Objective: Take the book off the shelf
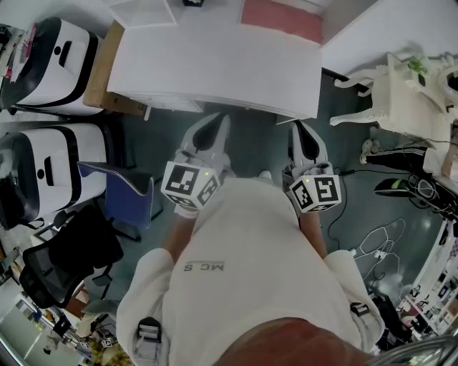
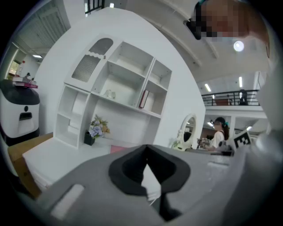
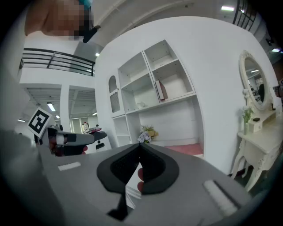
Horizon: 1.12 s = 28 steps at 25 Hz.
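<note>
A slim dark red book (image 2: 143, 99) stands leaning in a middle right compartment of the white shelf unit (image 2: 119, 84); the right gripper view shows the book (image 3: 161, 89) in the same compartment. Both grippers are held side by side in front of the white desk (image 1: 215, 64), well short of the shelf. My left gripper (image 2: 147, 149) is shut with nothing in it, its jaw tips meeting. My right gripper (image 3: 140, 148) is likewise shut and empty. From the head view, the left gripper (image 1: 211, 132) and the right gripper (image 1: 304, 139) point at the desk's front edge.
A small pot of flowers (image 2: 95, 130) and a pink mat (image 1: 280, 20) sit on the desk. A white vanity table with a mirror (image 1: 408, 93) stands to the right. White machines (image 1: 50, 64), a blue chair (image 1: 125, 196) and a black office chair (image 1: 64, 264) crowd the left. Cables (image 1: 372, 246) lie on the floor.
</note>
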Each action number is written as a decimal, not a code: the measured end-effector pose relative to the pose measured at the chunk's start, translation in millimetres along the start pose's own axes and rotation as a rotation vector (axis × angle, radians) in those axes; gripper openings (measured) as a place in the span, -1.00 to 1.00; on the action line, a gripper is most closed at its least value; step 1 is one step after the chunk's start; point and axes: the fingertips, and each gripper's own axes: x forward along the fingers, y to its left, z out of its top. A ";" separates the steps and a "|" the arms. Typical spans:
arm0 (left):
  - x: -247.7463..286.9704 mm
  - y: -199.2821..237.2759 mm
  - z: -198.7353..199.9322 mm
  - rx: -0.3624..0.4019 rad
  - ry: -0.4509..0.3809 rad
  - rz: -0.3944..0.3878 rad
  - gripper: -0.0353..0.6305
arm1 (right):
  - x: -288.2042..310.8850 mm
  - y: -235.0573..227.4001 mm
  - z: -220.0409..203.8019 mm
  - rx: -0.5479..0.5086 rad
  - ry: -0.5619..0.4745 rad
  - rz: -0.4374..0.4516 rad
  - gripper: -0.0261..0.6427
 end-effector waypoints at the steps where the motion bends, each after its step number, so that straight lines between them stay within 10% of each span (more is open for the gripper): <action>1: 0.6 5.1 1.8 0.004 0.000 -0.003 -0.89 | 6.9 1.6 0.0 0.000 -0.001 -0.005 -0.96; 28: 74.6 69.4 31.2 -0.007 0.049 -0.090 -0.89 | 98.3 -2.4 20.8 0.020 -0.058 -0.008 -0.77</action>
